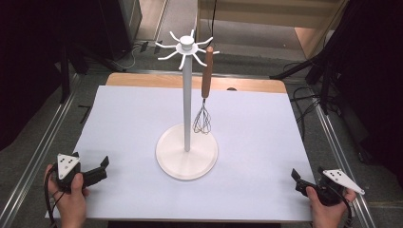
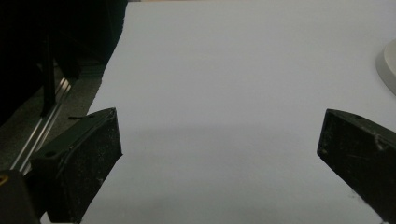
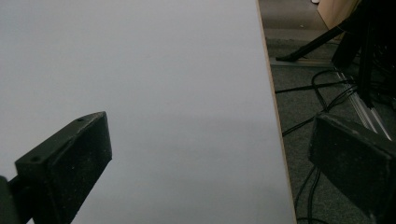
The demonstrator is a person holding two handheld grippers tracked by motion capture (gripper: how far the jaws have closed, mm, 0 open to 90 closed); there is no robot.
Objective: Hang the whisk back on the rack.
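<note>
Nearest to us, at the near edge of the table [image 1: 133,118], we hold the left gripper [image 1: 97,173] and the right gripper [image 1: 298,180], each in one hand. Taking the white stand [image 1: 187,118] as our landmark, the left gripper lies well to its left and nearer to us, and the right gripper well to its right and nearer to us, both far apart from its round base. In the left gripper view our left gripper [image 2: 219,140] has its jaws spread wide over bare white table, nothing between them, and the edge of the stand's base [image 2: 388,65] shows at the far right. In the right gripper view our right gripper [image 3: 210,149] is likewise spread wide and empty, one jaw over the table [image 3: 140,93] and the other out past its edge, above the floor cables [image 3: 317,88]. The whisk [image 1: 204,102] hangs from one of the stand's top hooks, just right of the pole, wooden handle up, wire head above the base.
</note>
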